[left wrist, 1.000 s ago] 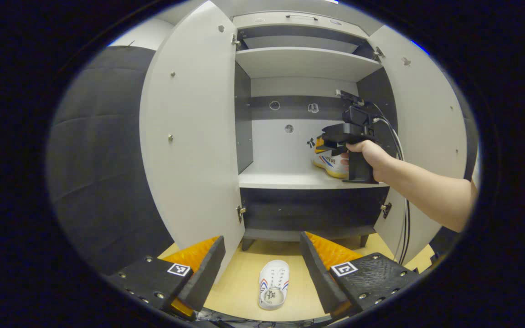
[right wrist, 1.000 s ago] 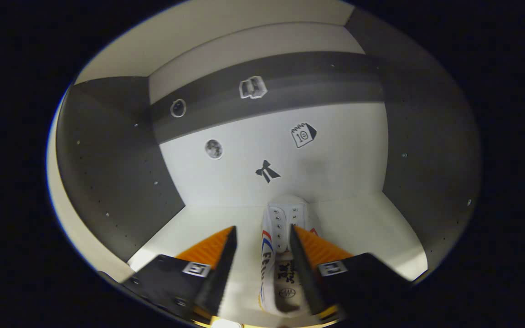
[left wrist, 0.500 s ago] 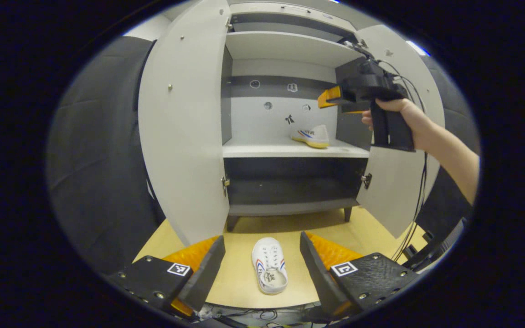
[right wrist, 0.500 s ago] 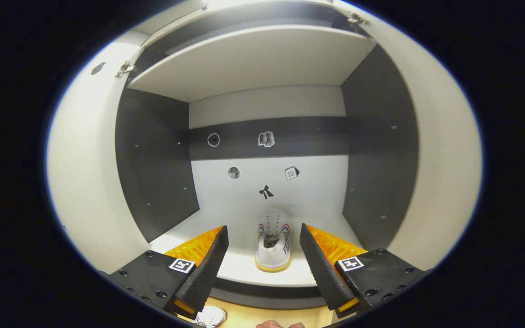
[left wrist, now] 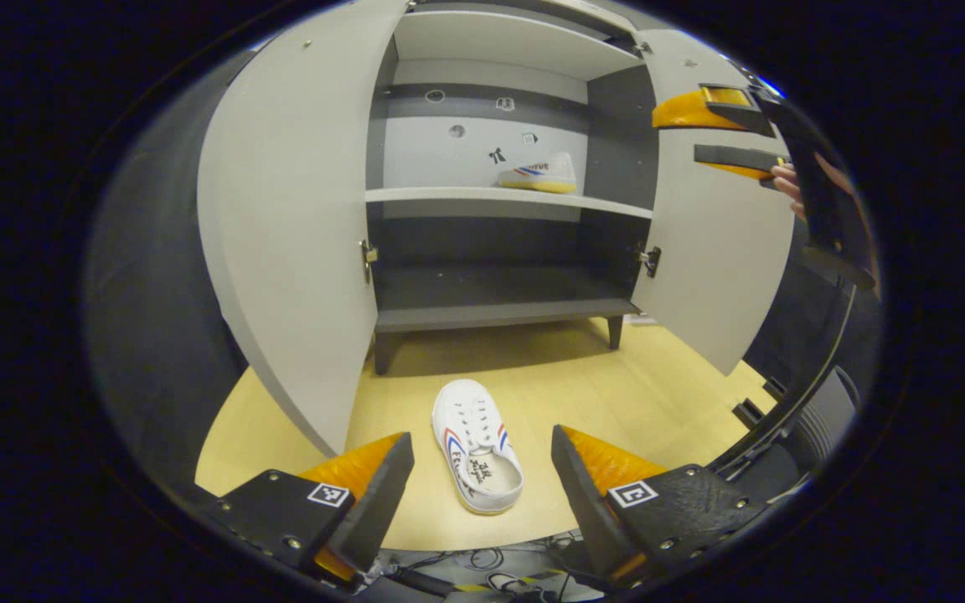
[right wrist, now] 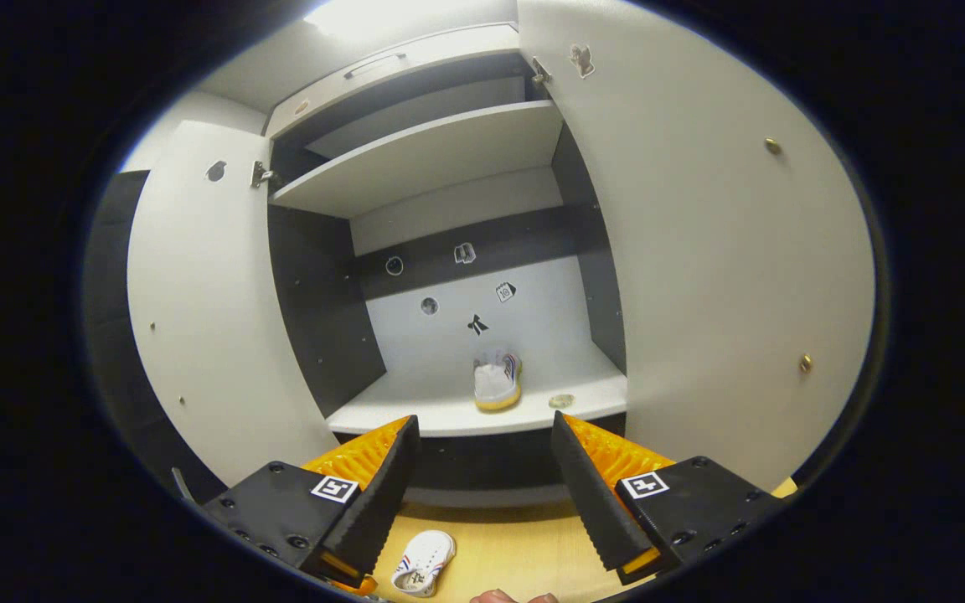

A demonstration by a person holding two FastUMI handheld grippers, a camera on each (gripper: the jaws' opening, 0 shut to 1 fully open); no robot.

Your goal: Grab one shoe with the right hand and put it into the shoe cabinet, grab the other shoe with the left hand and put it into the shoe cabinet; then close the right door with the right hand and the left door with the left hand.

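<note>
A: Going left to right, what did we see?

B: The left door stood open. Our left gripper was spread wide, empty, above the floor shoe.

A: And the cabinet?

B: The other shoe lay on the middle shelf. The right door was open; our right gripper gaped wide, empty, before that shelf.

Lettering in red and blue runs along the side of the shoe on the shelf, too small to read. The shoe on the floor bears dark printed characters on its insole, illegible. Small pictogram stickers mark the cabinet back panel; no text readable.
</note>
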